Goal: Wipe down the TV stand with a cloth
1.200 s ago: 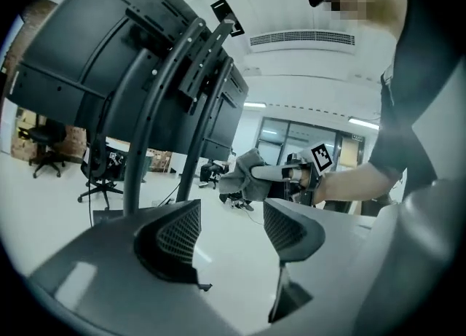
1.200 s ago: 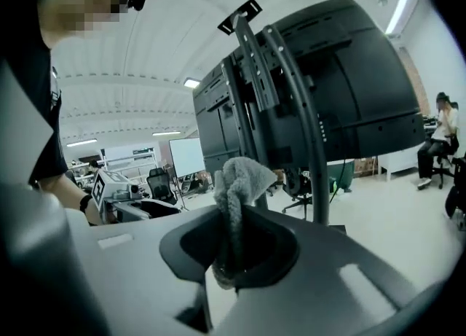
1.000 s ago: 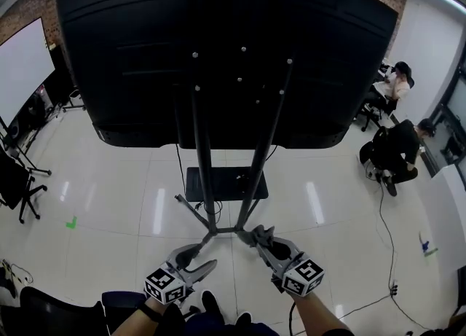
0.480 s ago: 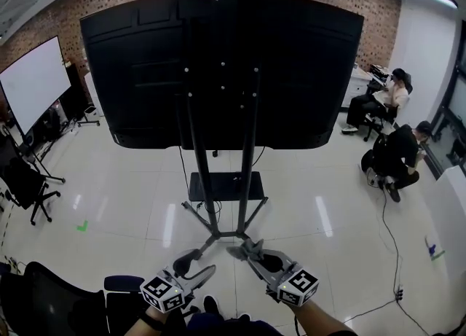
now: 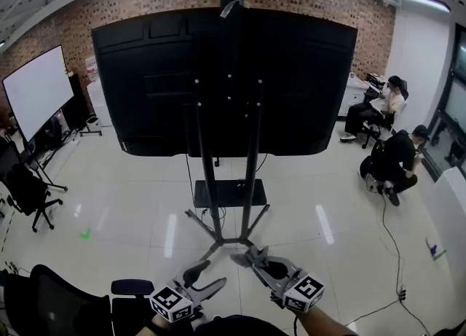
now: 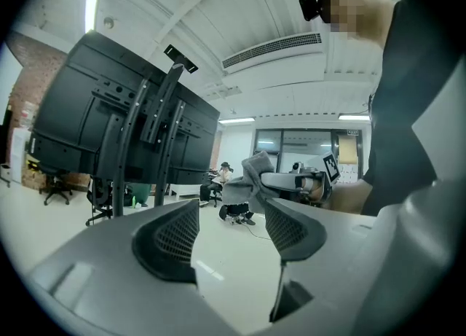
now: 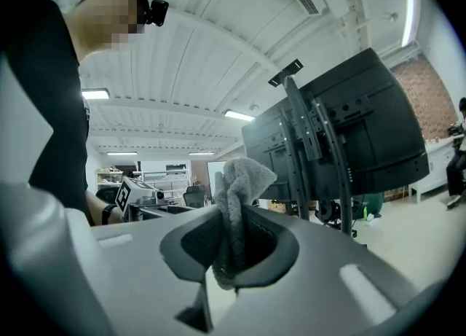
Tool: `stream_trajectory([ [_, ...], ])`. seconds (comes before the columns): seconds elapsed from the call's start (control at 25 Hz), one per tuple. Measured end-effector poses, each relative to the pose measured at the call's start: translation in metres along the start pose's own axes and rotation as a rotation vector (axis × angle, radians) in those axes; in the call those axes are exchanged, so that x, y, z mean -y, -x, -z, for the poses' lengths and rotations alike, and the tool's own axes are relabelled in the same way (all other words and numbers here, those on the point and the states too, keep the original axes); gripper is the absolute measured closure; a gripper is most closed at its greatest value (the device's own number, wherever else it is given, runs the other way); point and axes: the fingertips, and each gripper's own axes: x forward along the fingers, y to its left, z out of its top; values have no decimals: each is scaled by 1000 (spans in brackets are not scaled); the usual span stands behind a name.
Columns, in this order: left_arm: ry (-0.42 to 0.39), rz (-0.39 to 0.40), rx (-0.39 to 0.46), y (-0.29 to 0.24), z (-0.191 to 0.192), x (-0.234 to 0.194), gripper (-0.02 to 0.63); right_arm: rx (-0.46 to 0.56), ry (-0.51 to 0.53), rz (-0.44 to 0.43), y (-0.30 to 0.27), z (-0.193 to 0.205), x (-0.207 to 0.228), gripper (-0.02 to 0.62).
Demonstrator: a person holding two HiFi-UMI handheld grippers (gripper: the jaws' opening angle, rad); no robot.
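The TV stand (image 5: 224, 181) is a black frame of two upright poles on a splayed floor base, carrying a large black screen (image 5: 153, 72) seen from behind. A small shelf (image 5: 229, 193) sits low on it. My right gripper (image 5: 251, 259) is shut on a grey cloth (image 7: 237, 189), held a short way in front of the stand's base. The cloth (image 5: 249, 257) sticks up out of the jaws. My left gripper (image 5: 207, 278) is open and holds nothing, beside the right one, lower left. In the left gripper view the stand (image 6: 135, 145) rises at left and the cloth (image 6: 251, 174) shows at centre.
Glossy white floor surrounds the stand. A black office chair (image 5: 65, 305) is at my lower left, another (image 5: 29, 192) at far left. A whiteboard (image 5: 36, 87) stands at left. Two people (image 5: 393, 152) sit at right. A cable (image 5: 386, 225) runs over the floor at right.
The view has pulled back and lifted, so the whole screen and the brick wall now show. Both grippers sit lower in the picture and farther from the stand's base. The cloth stays gripped.
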Motion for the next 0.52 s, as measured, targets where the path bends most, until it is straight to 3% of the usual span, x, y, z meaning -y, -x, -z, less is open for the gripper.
stream_trajectory([
  [0.32, 28, 18, -10, 14, 2, -2, 297, -4, 32, 16, -6, -2, -12, 563],
  [0.52, -1, -13, -2, 19, -8, 2, 308, -2, 65, 7, -3, -4, -20, 563],
])
